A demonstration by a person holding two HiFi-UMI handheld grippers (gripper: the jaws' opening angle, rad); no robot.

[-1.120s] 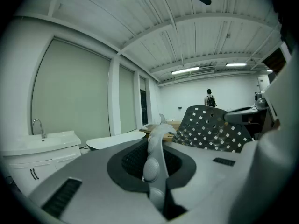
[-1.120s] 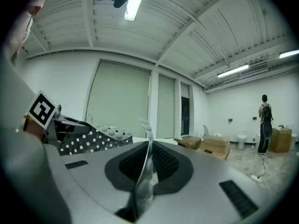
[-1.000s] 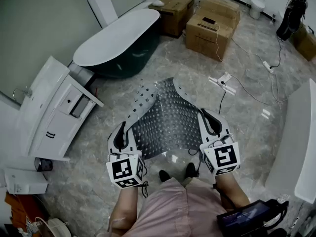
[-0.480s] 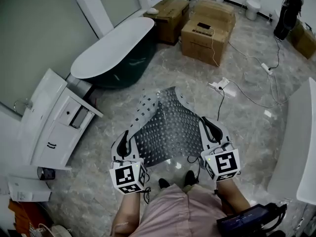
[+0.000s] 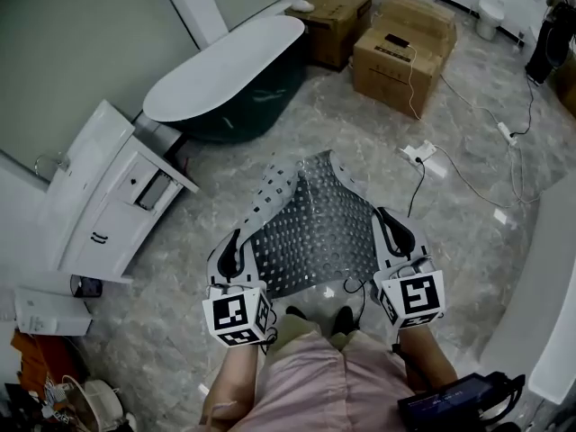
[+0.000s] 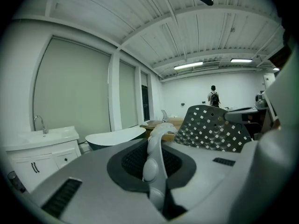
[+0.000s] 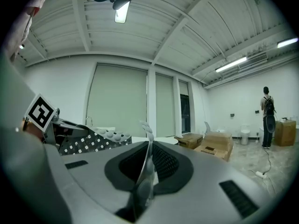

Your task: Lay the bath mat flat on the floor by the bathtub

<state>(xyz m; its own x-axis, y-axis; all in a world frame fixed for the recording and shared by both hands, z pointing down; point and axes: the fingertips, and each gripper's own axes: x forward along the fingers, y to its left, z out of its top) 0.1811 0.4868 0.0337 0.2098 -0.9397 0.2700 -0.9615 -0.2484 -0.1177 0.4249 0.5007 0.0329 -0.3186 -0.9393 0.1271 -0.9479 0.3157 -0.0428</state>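
Note:
The bath mat [image 5: 310,223], grey with rows of small holes and suction bumps, hangs stretched between both grippers above the marble floor. My left gripper [image 5: 229,255] is shut on the mat's left edge, which curls up white along that side. My right gripper [image 5: 393,232] is shut on the right edge. In the left gripper view the pinched mat edge [image 6: 156,160] runs between the jaws, and the rest of the mat [image 6: 212,129] shows to the right. The right gripper view shows the thin mat edge [image 7: 145,164] clamped between its jaws. The dark bathtub [image 5: 225,84] with a white rim stands ahead to the left.
A white vanity cabinet [image 5: 103,196] stands at left beside the tub. Cardboard boxes [image 5: 405,48] sit behind the tub. A power strip and cables [image 5: 423,156] lie on the floor at right. A white counter edge [image 5: 549,277] runs along the right. A person [image 7: 268,118] stands far off.
The view has shifted slightly, with the tub and boxes now further right in frame. Both grippers keep holding the mat stretched at about the same height in front of me.

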